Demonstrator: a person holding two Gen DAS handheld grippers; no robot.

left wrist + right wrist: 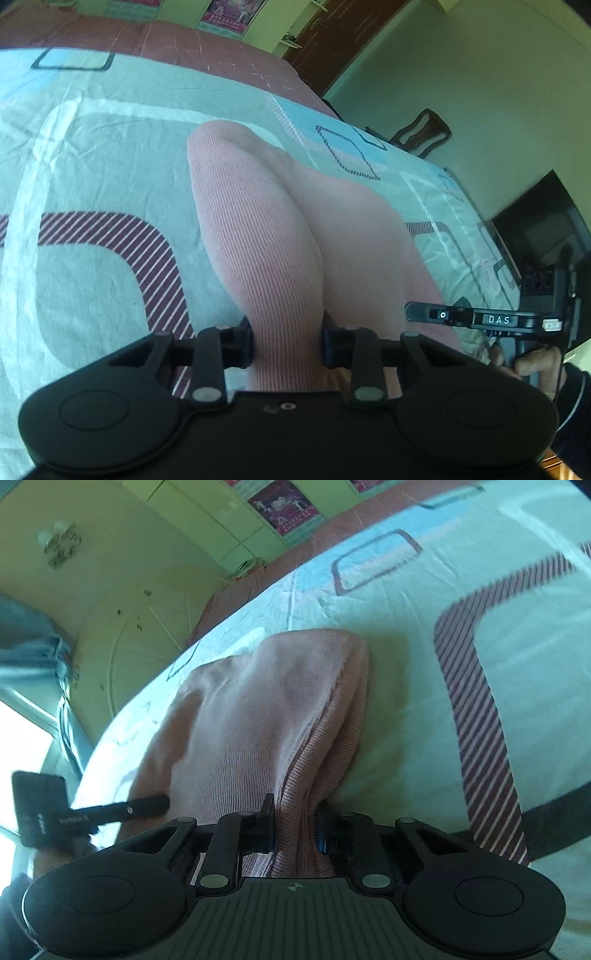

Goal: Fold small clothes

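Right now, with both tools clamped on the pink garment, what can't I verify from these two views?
- What kind of garment it is: in both wrist views it hangs bunched, so its shape stays hidden.
- Its near edge: in the left view, covered by the left tool; in the right view, by the right tool.
- Whether its far end touches the bedsheet: neither view settles it.
- Poster text: too small and blurred, right view.

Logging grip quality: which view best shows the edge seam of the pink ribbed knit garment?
The right wrist view: the pink ribbed knit garment shows its seamed edge running into the right gripper, clamped on it. The left wrist view shows only a smooth ribbed fold in the left gripper, no seam.
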